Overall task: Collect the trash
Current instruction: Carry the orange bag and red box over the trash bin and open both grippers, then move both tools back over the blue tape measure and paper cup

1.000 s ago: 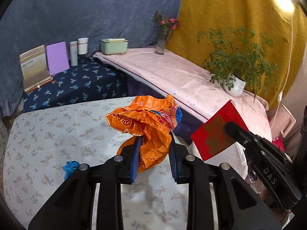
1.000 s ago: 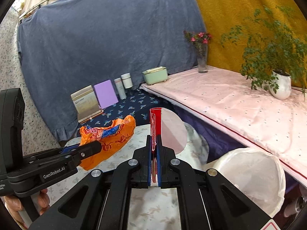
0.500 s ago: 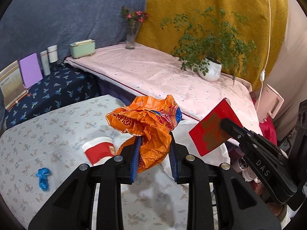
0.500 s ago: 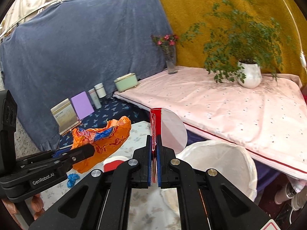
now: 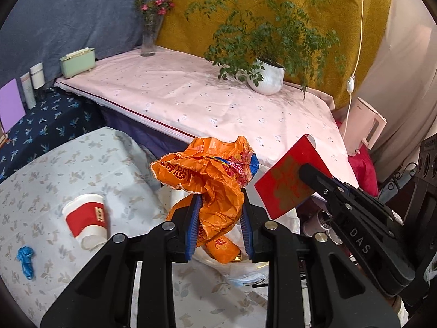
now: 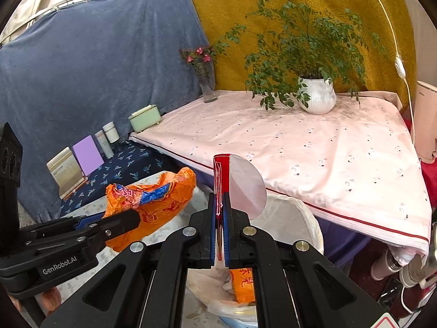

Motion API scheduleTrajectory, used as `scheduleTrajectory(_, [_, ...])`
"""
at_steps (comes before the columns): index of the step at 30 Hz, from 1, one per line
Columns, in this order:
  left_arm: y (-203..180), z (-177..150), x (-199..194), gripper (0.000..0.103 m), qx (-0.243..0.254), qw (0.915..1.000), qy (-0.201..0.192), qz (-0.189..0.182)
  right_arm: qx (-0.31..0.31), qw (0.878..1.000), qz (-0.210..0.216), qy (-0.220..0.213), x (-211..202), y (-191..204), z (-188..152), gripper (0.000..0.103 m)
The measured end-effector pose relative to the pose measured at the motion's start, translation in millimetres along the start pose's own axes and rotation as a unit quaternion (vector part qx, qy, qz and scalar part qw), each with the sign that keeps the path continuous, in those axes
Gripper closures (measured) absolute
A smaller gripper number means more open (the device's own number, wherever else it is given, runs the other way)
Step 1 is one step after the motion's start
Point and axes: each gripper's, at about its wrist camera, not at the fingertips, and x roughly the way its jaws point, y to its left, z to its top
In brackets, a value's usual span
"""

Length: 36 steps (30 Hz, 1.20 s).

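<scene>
My left gripper (image 5: 218, 227) is shut on a crumpled orange plastic bag (image 5: 210, 175) and holds it above the open white-lined trash bin (image 5: 245, 270); the bag also shows in the right wrist view (image 6: 153, 199). My right gripper (image 6: 218, 232) is shut on a flat red envelope (image 6: 218, 175) with a pale flap, above the same bin (image 6: 289, 216). That envelope also shows in the left wrist view (image 5: 286, 183), right of the bag. Orange trash (image 6: 243, 281) lies inside the bin. A red-and-white paper cup (image 5: 86, 220) and a blue scrap (image 5: 26, 258) lie on the floral table.
A pink-covered raised surface (image 5: 218, 104) behind the bin carries a potted plant (image 5: 266, 78), a flower vase (image 5: 148, 38) and a green box (image 5: 77, 61). Bottles (image 5: 34, 82) and a purple card (image 5: 11, 104) stand on the dark blue cloth at left.
Both grippers have swung right from over the floral table to above the trash bin, carrying the orange bag and red envelope. The cup and blue scrap have come into view on the left.
</scene>
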Motion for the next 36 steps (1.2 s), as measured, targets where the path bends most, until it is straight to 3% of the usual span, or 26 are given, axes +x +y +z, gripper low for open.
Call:
scheduleTrajectory(3, [-7.1, -0.5, 6.0, 0.074, 0.004, 1.0000, -0.001, -0.006, 0.000, 1.000, -0.003, 0.001, 1.9, -3.9, 0.5, 0.097])
scheduleTrajectory(7, [-13.5, -1.2, 10.0, 0.058, 0.009, 0.9999, -0.010, 0.002, 0.013, 1.000, -0.012, -0.008, 0.2, -9.2, 1.4, 0.074])
scheduleTrajectory(20, [-1.0, -1.4, 9.5, 0.055, -0.007, 0.9999, -0.008, 0.013, 0.011, 1.000, -0.012, -0.018, -3.8, -5.5, 6.4, 0.073])
scheduleTrajectory(31, [11.7, -1.7, 3.6, 0.055, -0.019, 0.9996, -0.012, 0.018, 0.011, 1.000, -0.019, -0.018, -1.5, -2.9, 5.9, 0.061])
scheduleTrajectory(36, [18.2, -3.5, 2.4, 0.053, -0.027, 0.9993, -0.012, 0.021, 0.010, 1.000, -0.017, -0.018, -0.7, -1.3, 7.0, 0.060])
